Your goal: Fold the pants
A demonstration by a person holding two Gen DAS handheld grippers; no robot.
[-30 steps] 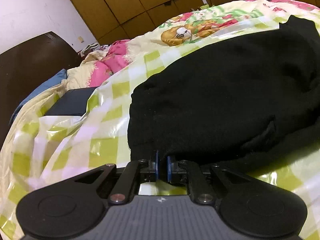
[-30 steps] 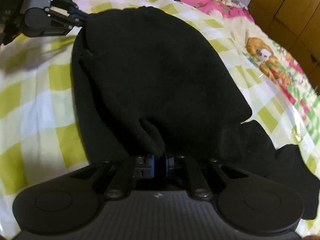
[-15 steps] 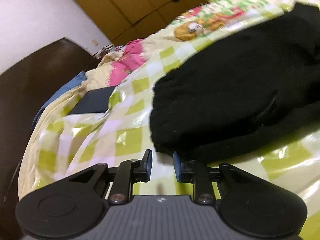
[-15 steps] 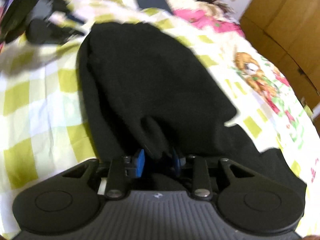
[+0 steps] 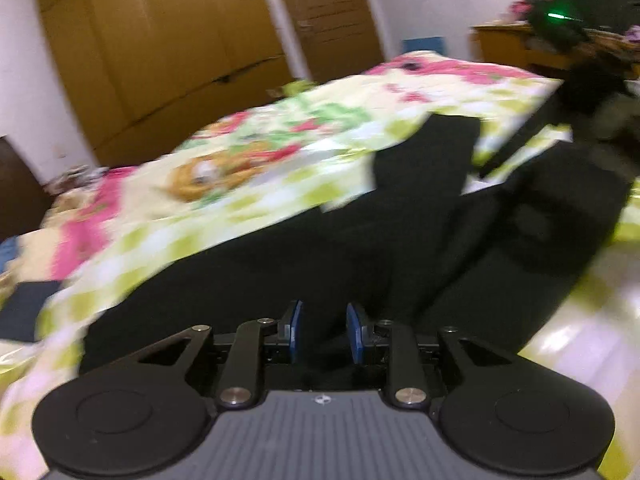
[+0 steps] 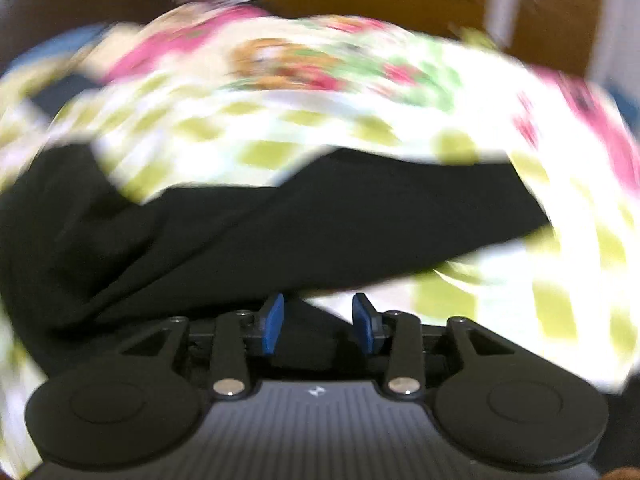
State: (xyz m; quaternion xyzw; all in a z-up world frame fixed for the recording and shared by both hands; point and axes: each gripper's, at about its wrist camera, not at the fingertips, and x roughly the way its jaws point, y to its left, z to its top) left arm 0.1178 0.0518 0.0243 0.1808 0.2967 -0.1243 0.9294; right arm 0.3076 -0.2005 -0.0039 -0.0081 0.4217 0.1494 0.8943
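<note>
Both the left gripper [image 5: 322, 330] and right gripper [image 6: 319, 324], whose jaws are opening, stand parted and empty above the black fabric pants [image 5: 360, 248], lying lengthwise across the checked green-and-white bedspread [image 5: 200, 216].

Pants [image 5: 360, 248] on bedspread [image 5: 248, 184]; wardrobe [image 5: 160, 52] behind.

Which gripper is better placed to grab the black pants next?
Probably the left gripper: its open jaws sit over the black pants. The right gripper, jaws opening, sits at the fabric's edge, partly over the checked bedsheet.
</note>
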